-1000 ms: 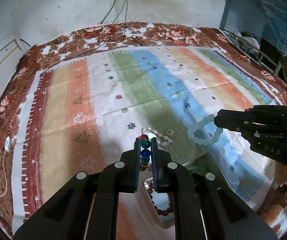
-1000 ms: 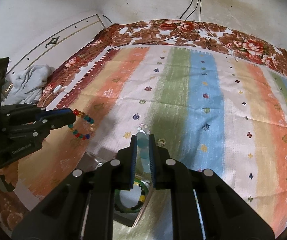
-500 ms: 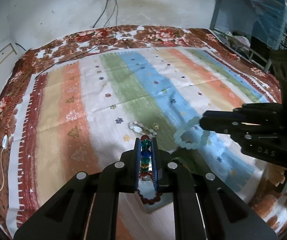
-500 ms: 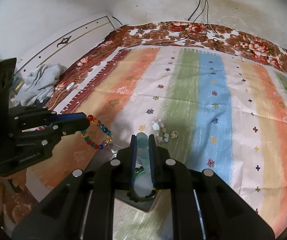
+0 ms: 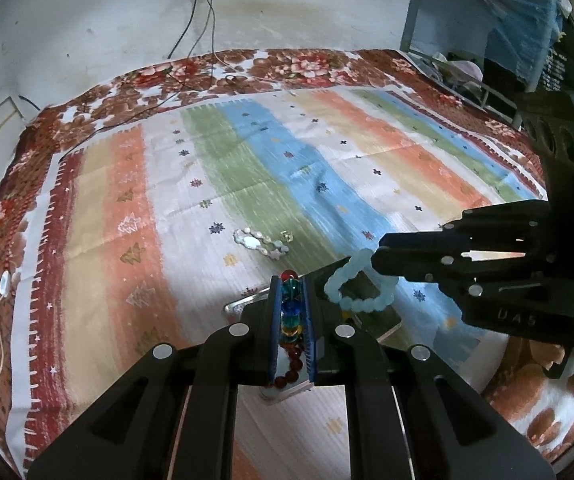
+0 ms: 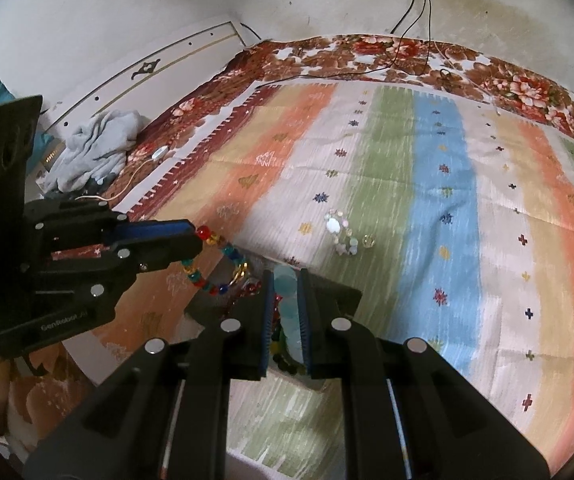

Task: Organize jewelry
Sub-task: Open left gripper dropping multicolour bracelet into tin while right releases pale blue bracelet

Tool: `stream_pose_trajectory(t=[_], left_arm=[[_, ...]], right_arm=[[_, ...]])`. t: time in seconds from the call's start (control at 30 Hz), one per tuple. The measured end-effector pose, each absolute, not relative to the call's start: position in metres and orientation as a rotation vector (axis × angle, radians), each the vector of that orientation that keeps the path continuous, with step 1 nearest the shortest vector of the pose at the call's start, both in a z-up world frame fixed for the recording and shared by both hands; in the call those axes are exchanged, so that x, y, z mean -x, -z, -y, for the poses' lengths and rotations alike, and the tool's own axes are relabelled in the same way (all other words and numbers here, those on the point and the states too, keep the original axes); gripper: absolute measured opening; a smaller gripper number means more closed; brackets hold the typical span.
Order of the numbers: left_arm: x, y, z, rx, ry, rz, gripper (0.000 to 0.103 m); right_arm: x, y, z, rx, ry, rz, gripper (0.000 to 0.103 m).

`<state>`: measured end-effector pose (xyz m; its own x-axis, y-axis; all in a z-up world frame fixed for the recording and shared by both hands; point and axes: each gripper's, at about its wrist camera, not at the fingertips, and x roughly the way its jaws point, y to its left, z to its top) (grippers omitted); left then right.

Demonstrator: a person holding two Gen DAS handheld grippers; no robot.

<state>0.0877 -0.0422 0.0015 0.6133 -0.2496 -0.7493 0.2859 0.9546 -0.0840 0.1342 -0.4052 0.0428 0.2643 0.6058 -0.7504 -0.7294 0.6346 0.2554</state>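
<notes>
My left gripper [image 5: 291, 280] is shut on a multicoloured bead bracelet [image 5: 291, 306], which hangs as a loop in the right wrist view [image 6: 215, 266]. My right gripper [image 6: 285, 276] is shut on a pale blue bead bracelet [image 6: 289, 304], seen as a ring in the left wrist view [image 5: 357, 286]. Both bracelets hang just above an open jewelry box [image 5: 381, 320] lying on the striped bedspread; the box [image 6: 339, 294] holds a dark red bracelet [image 5: 289, 372] and a dark green one [image 6: 283, 362]. A clear-stone bracelet [image 5: 261, 242] lies on the bedspread beyond the box.
A small ring [image 5: 286, 235] lies beside the clear-stone bracelet. The striped bedspread [image 5: 247, 168] covers a bed with a floral border. A grey cloth heap [image 6: 95, 148] sits at the bed's left side. Cables [image 5: 203, 20] hang from a wall socket.
Both grippers have drawn in toward each other over the box, each still holding its bracelet. The box now sits directly below the fingertips.
</notes>
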Motion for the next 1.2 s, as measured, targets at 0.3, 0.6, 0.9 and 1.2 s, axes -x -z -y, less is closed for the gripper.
stream_pose_trajectory(t=[0.3, 0.6, 0.9, 1.2], left_arm=[[-0.088, 0.003, 0.043, -0.046, 0.298, -0.870, 0.010], [-0.094, 0.005, 0.031, -0.031, 0.237, -0.876, 0.035], [-0.102, 0.009, 0.021, -0.025, 0.199, -0.887, 0.041], [-0.120, 0.018, 0.019, -0.028, 0.179, -0.916, 0.045]], right_arm=[[-0.132, -0.038, 0.400, 0.155, -0.935, -0.959, 0.013], [-0.144, -0.037, 0.407, 0.128, -0.880, -0.961, 0.031], [-0.159, -0.033, 0.411, 0.128, -0.820, -0.954, 0.039], [-0.177, -0.028, 0.406, 0.140, -0.787, -0.963, 0.039]])
